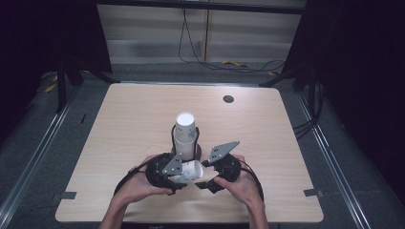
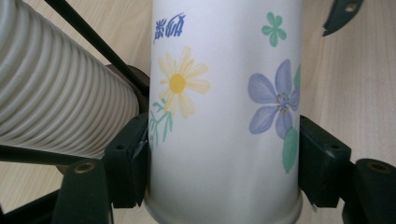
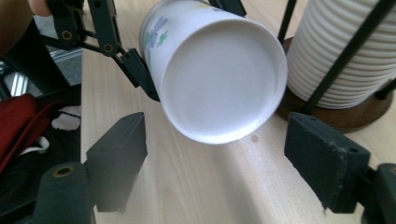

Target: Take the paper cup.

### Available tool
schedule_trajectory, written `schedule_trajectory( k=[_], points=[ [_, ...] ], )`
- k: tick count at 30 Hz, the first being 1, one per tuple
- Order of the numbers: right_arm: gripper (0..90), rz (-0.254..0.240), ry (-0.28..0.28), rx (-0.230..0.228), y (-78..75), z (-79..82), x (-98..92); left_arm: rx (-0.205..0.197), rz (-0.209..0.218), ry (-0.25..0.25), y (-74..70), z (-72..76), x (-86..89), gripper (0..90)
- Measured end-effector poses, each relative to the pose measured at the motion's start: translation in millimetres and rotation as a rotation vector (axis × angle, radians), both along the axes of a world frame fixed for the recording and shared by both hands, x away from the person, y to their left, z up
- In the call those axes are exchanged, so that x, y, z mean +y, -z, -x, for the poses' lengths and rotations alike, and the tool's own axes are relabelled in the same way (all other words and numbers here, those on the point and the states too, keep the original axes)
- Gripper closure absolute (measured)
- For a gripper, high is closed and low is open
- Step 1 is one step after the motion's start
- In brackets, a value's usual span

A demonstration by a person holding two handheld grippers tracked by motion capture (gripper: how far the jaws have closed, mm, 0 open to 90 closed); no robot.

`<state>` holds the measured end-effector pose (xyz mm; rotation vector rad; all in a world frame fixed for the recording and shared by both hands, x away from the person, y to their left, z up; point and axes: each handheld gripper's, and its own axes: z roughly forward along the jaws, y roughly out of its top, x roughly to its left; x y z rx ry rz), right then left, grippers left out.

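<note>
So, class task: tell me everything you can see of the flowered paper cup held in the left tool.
The paper cup is white, printed with a yellow daisy, blue and green flowers and blue lettering. It looks like thin coated paper with a rolled rim and a plain recessed base. It lies on its side above the table, gripped across its body by the left tool. Its base faces the open right tool, which does not touch it.

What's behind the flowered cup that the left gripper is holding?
Behind the flowered cup, clamped in the left gripper, stands a stack of ribbed white cups in a black wire holder on a round wooden base. The cup hides part of the base.
</note>
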<state>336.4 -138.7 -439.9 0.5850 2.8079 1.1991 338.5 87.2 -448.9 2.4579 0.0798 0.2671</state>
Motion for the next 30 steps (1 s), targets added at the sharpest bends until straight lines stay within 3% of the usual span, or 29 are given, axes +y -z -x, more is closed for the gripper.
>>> schedule_trajectory(
  k=[3,14,16,22,30],
  points=[
    [20.3,0.005,-0.022,0.036,1.2,-2.5,1.5,-0.004,-0.021,0.007,-0.4,1.2,-2.6,30.0],
    [23.2,0.023,-0.036,0.065,1.1,-9.4,3.9,-0.017,-0.052,0.029,-1.8,2.0,-8.1,30.3],
    [23.4,0.023,-0.047,0.088,0.9,-11.1,5.8,-0.013,-0.048,0.032,-2.2,3.2,-9.4,30.3],
    [22.8,0.038,-0.064,0.094,-1.4,-13.5,11.4,-0.012,-0.062,0.042,-0.9,5.7,-13.3,30.4],
    [29.5,0.039,-0.094,0.105,-2.5,-14.7,15.8,-0.011,-0.073,0.055,0.8,6.1,-15.6,30.3]
  ],
)
